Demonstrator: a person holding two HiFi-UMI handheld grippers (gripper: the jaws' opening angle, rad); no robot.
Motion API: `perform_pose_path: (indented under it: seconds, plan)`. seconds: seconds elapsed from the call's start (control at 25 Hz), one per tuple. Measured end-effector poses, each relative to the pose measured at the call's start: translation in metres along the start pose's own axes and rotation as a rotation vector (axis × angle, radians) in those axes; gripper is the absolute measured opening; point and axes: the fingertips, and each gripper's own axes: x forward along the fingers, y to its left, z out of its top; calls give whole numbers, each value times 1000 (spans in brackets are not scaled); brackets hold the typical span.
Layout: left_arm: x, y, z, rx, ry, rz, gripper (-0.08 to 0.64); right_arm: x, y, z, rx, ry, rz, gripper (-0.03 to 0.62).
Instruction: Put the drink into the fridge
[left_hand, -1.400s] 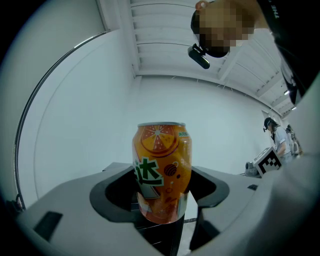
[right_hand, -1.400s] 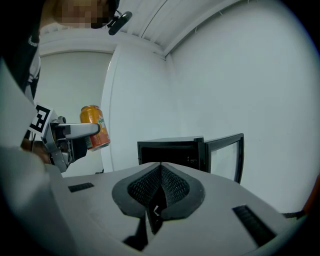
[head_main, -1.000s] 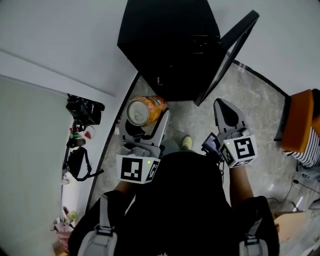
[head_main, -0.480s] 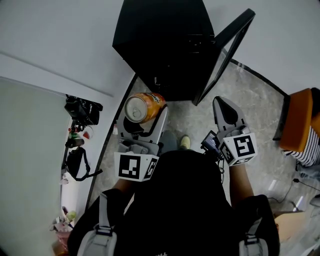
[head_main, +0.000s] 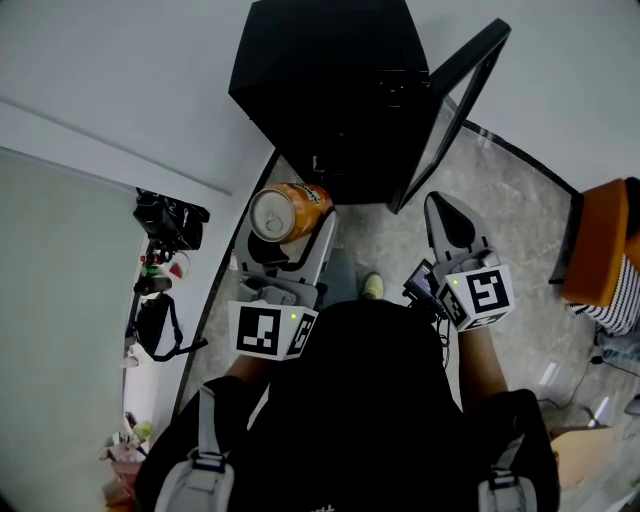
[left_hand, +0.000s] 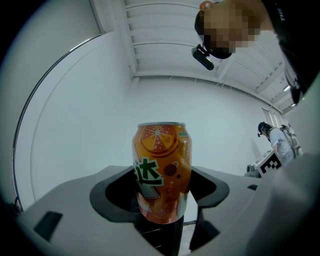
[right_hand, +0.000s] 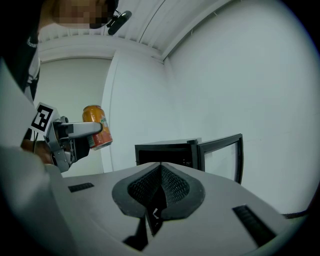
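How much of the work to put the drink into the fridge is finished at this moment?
Done: the fridge door stands open, and the orange drink can is clamped in the left tool. In hand: that can is held outside the black fridge. The right tool is shut and empty. Left: carry the can inside, set it down, release it.

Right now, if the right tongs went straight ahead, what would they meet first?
The right tongs would probably meet the fridge at its open front, beside the door; nothing shows between, though depth is unclear.
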Motion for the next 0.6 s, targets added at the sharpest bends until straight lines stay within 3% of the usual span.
perform_pose_path:
  seconds: [0.24, 0.48, 0.6]
  plan:
    - [-4, -1, 2, 1, -7, 5, 330, -1, 2, 4, -11, -37, 3, 12]
    - [-8, -4, 2, 8, -7, 3, 330, -7, 5, -9, -8, 38, 12, 12]
    - [-10, -6, 3, 13, -9, -3, 330, -6, 6, -2, -9, -8, 7, 12]
